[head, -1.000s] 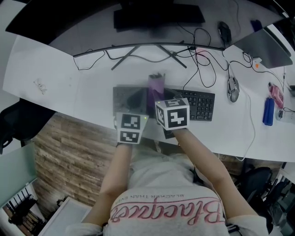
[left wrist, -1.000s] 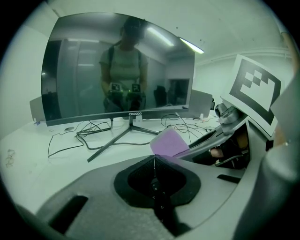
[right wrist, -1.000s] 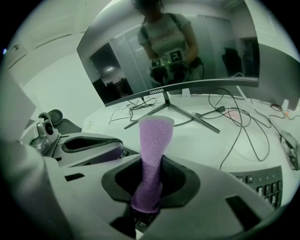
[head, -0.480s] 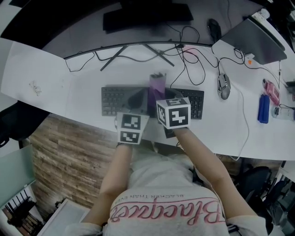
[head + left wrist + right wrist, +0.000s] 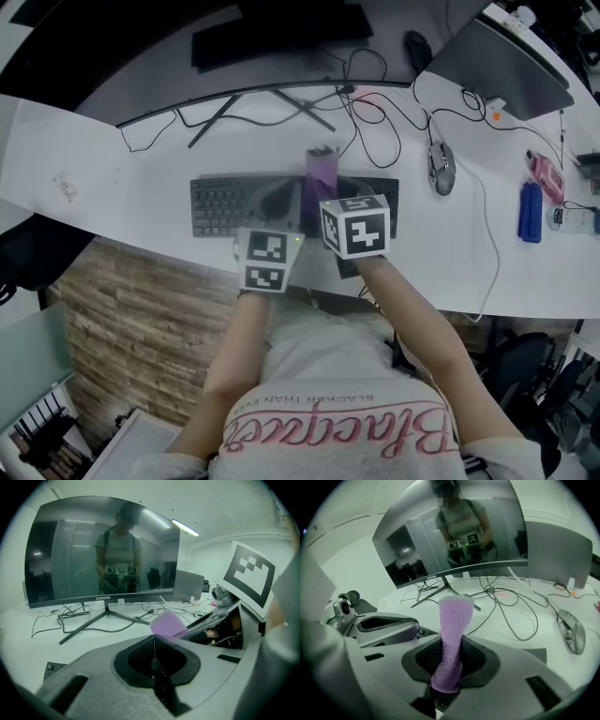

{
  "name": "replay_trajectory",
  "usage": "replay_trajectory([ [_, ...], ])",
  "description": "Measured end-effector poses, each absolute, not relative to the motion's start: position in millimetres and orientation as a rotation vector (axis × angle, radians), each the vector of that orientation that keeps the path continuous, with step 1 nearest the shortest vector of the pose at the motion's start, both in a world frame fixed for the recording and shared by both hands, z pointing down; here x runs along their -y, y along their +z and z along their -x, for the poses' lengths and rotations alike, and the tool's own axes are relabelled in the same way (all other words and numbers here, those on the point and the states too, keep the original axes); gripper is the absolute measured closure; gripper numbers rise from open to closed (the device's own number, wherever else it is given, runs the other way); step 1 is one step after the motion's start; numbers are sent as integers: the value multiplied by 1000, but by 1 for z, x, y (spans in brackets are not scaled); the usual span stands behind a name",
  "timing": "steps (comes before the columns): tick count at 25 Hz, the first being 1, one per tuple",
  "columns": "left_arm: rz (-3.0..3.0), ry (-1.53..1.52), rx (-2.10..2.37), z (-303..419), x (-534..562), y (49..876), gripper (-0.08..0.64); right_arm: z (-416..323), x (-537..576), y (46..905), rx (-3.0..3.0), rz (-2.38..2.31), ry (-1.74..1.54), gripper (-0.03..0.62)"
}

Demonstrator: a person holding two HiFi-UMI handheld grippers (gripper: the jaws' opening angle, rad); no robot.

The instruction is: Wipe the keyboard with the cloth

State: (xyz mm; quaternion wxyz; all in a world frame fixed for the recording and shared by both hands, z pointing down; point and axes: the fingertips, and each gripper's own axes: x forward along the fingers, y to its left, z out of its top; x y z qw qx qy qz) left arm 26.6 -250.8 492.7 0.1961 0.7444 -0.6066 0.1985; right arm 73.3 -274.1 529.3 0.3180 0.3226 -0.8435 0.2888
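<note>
Now, with my right tool [image 5: 449, 665] clamped on the purple cloth [image 5: 453, 620] and my left tool [image 5: 153, 649] closed on nothing, I should drag lightly, row by row, across the keyboard [image 5: 230, 204].

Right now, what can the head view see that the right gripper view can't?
Only the head view shows the wooden floor, plus a blue thing and a pink thing at the desk's right end.

Only the right gripper view shows the monitor screen's face, with the person mirrored in it, and the right tool with its jaws shut on the purple cloth, seen close up.

Both show the cloth, the mouse, the tangled cables and the monitor's stand legs.
</note>
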Motion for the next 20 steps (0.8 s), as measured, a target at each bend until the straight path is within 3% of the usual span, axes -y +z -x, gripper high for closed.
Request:
replay_trajectory([
  [20, -2167, 557, 1636, -85, 268, 490, 554, -166, 302, 531, 2158, -966, 755, 508],
])
